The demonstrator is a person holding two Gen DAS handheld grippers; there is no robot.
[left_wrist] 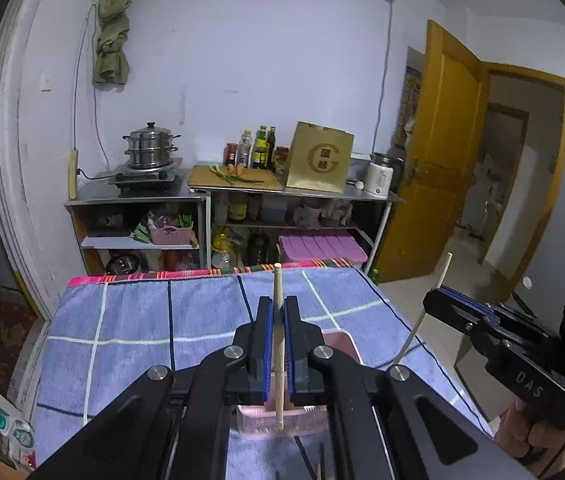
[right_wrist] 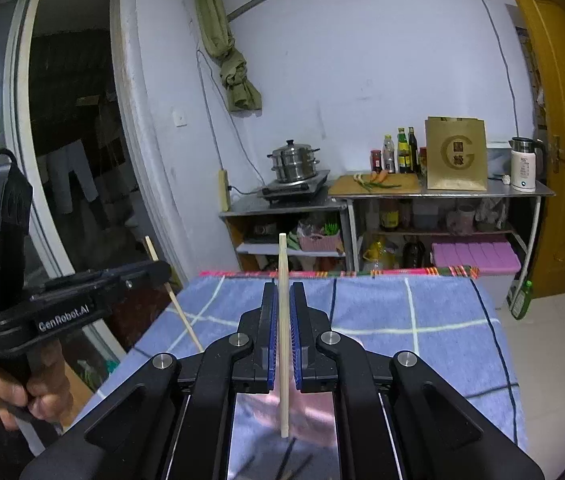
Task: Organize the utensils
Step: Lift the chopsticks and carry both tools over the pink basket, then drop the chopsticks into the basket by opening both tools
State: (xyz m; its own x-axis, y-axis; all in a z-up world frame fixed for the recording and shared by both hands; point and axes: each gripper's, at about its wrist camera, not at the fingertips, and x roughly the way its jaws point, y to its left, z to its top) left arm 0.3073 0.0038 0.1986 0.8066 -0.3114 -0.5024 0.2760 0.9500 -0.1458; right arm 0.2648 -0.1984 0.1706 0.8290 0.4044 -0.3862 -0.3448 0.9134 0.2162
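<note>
A: Small kitchen, pale walls, a metal shelf (left_wrist: 226,196) at the far side with a steamer pot (left_wrist: 150,146) on it. Nearer, a desk under a blue checked cloth (left_wrist: 142,320). What's in hand?

B: One chopstick each. The left gripper (left_wrist: 278,308) has its fingers closed on a wooden chopstick (left_wrist: 278,284), held upright. The right gripper (right_wrist: 282,296) pinches the other chopstick (right_wrist: 283,264) the same way.

A: So which step is this?

B: The carry, I'd say. Both sticks are clear of the cloth, above a pink tray (left_wrist: 342,340) that lies just below the fingers.

A: And next?

B: Probably bring both over wherever they belong, maybe that tray, lower them level and side by side, then let go. A few dark utensils (right_wrist: 290,464) at the near edge look unsorted.
</note>
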